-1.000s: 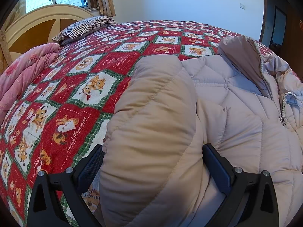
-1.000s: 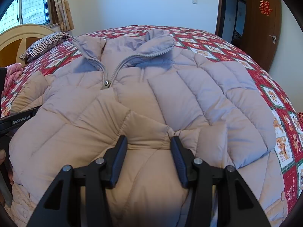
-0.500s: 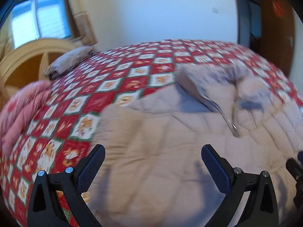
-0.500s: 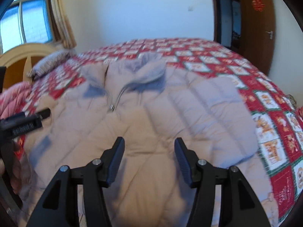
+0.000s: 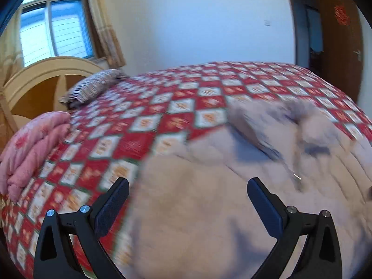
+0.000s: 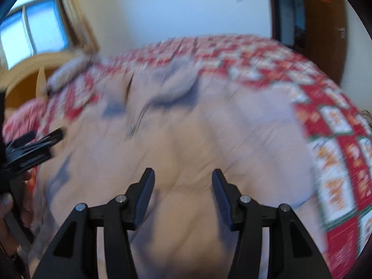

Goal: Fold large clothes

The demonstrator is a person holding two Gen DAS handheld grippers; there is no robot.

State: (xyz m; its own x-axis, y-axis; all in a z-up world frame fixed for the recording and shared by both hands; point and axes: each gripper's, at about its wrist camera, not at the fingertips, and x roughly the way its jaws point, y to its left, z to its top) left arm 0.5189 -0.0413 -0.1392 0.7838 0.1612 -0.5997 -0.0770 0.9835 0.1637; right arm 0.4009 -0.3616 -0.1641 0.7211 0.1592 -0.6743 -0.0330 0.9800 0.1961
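- Left wrist view, nearest: the left tool (image 5: 187,191) hangs above the jacket (image 5: 209,209) with its jaws spread wide and nothing between them, so it is released.
- Right wrist view, nearest: the right tool (image 6: 183,186) hangs over the jacket's (image 6: 186,139) lower front, jaws about half apart and empty; they have just been opening and then easing in a little, with no fabric pinched.
- Middle ground: the jacket lies front-up on the bed (image 5: 144,125), a pale beige quilted puffer, sleeves apparently drawn in over the body, though blur hides the detail.
- Handling, as a judgement: light, soft and springy; the padding will likely puff back after each fold, and the smooth shell may slip from the pads. A bunched hem or a side seam offers the firmest hold.
- Farther: the collar (image 5: 279,114) stands open, with the zipper (image 5: 295,174) running down from it.
- Farthest: a folded pink quilt (image 5: 34,146) and a striped pillow (image 5: 93,88) lie near the headboard (image 5: 41,74).
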